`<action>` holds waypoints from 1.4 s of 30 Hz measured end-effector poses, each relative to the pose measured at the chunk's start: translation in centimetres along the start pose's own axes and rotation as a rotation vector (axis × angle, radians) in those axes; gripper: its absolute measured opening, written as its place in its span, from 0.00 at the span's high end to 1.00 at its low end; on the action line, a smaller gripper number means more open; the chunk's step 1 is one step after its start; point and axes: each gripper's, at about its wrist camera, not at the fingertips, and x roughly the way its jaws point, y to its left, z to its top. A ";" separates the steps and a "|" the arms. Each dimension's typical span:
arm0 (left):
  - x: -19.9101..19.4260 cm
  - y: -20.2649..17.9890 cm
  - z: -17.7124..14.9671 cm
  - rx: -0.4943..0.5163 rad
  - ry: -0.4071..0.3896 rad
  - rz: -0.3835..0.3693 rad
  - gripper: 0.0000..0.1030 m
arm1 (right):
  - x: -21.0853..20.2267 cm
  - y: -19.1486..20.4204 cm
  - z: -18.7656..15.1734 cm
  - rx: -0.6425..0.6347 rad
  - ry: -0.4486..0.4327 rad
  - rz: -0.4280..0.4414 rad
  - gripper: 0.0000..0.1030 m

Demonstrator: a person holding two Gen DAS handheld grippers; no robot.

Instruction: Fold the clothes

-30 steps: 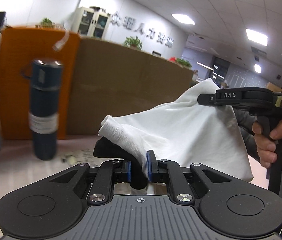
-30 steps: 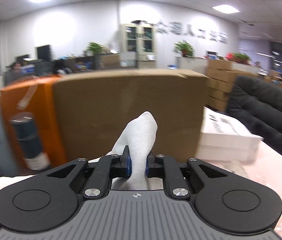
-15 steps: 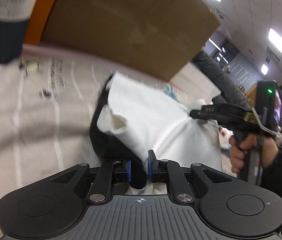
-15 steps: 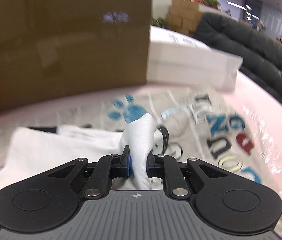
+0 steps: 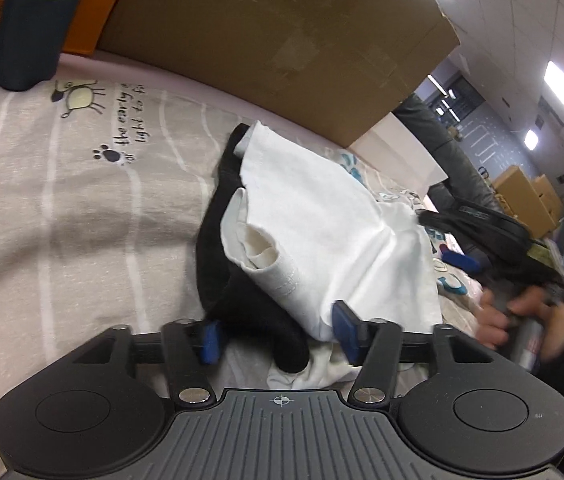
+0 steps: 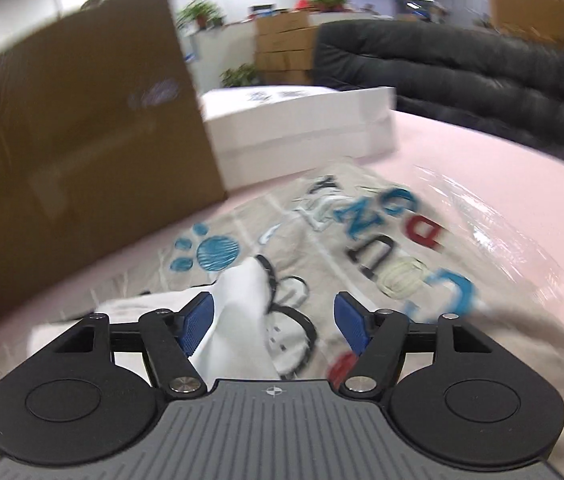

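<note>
Where the pink tabletop (image 5: 130, 60) is covered, a grey printed cloth (image 5: 62, 200) lies over it, carrying paw prints and coloured letters. From left to right along the far edge stand one dark blue flask (image 5: 26, 40), one orange panel (image 5: 94, 12), one large cardboard box (image 5: 282, 40) and one white flat box (image 6: 302, 120); a dark sofa (image 6: 462, 80) and potted plants occupy the office room beyond.

One white garment (image 5: 322, 232) rests on the cloth, lying partly over one black garment (image 5: 238, 300). Its long axis runs from the far left to the near right in the left wrist view, with a sleeve opening facing left.

The left gripper (image 5: 278, 338) has its jaws spread wide, with folds of both garments lying between them. The right gripper (image 6: 272, 322) is likewise spread, a peak of white fabric standing against its left pad. A person's hand (image 5: 522, 320) holds the right gripper's handle.
</note>
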 end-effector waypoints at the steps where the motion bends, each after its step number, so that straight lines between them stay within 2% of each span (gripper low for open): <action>1: -0.3 -0.1 0.0 -0.004 -0.005 0.004 0.38 | -1.2 -0.7 -0.2 0.037 -0.007 0.008 0.36; 5: -0.7 0.2 0.3 -0.046 -0.021 0.021 0.37 | -4.7 -2.9 -2.2 0.156 0.053 0.089 0.29; 9: -1.2 0.7 0.8 -0.070 -0.018 0.036 0.37 | -5.7 -4.0 -4.0 0.237 0.109 0.139 0.25; 14: -1.5 1.1 1.1 -0.086 -0.022 0.034 0.37 | -6.4 -5.0 -5.9 0.327 0.156 0.178 0.25; 20: -1.4 1.5 1.3 -0.103 -0.006 0.023 0.37 | -5.7 -5.1 -6.8 0.356 0.211 0.183 0.28; 21: -1.4 1.6 1.4 -0.108 -0.007 0.021 0.37 | -5.6 -5.0 -6.9 0.350 0.222 0.182 0.31; 22: -1.4 1.6 1.4 -0.111 -0.008 0.020 0.37 | -5.7 -5.0 -7.0 0.341 0.229 0.185 0.46; 23: -1.3 1.6 1.4 -0.111 -0.009 0.022 0.37 | -5.6 -4.8 -7.1 0.317 0.233 0.162 0.58; 24: -1.3 1.6 1.5 -0.106 -0.009 0.029 0.37 | -5.6 -4.5 -7.1 0.292 0.236 0.136 0.74; 27: -1.2 1.0 1.4 -0.053 -0.006 0.065 0.37 | -5.1 -3.5 -7.1 0.170 0.243 0.065 0.80; 30: -1.3 0.0 1.2 0.037 -0.011 0.118 0.37 | -4.9 -1.9 -7.2 0.038 0.227 -0.002 0.80; 32: -1.3 -0.6 1.0 0.085 -0.014 0.143 0.37 | -5.0 -0.9 -7.4 -0.040 0.210 -0.048 0.71; 33: -1.4 -0.8 1.0 0.104 -0.013 0.153 0.37 | -5.1 -0.8 -7.4 -0.050 0.202 -0.081 0.58; 34: -1.6 -1.0 0.9 0.122 -0.015 0.161 0.37 | -5.3 -0.7 -7.4 -0.058 0.194 -0.115 0.52; 36: -2.2 -1.5 0.9 0.157 -0.029 0.178 0.35 | -6.0 -0.9 -7.3 -0.050 0.166 -0.148 0.48; 38: -3.2 -2.1 0.8 0.188 -0.061 0.193 0.28 | -7.0 -0.7 -7.0 -0.041 0.129 -0.180 0.40; 40: -4.4 -2.9 0.8 0.215 -0.099 0.198 0.26 | -8.2 -0.5 -6.7 -0.039 0.105 -0.162 0.32; 42: -5.7 -3.9 0.6 0.247 -0.134 0.196 0.22 | -9.5 -0.2 -6.4 -0.042 0.088 -0.130 0.30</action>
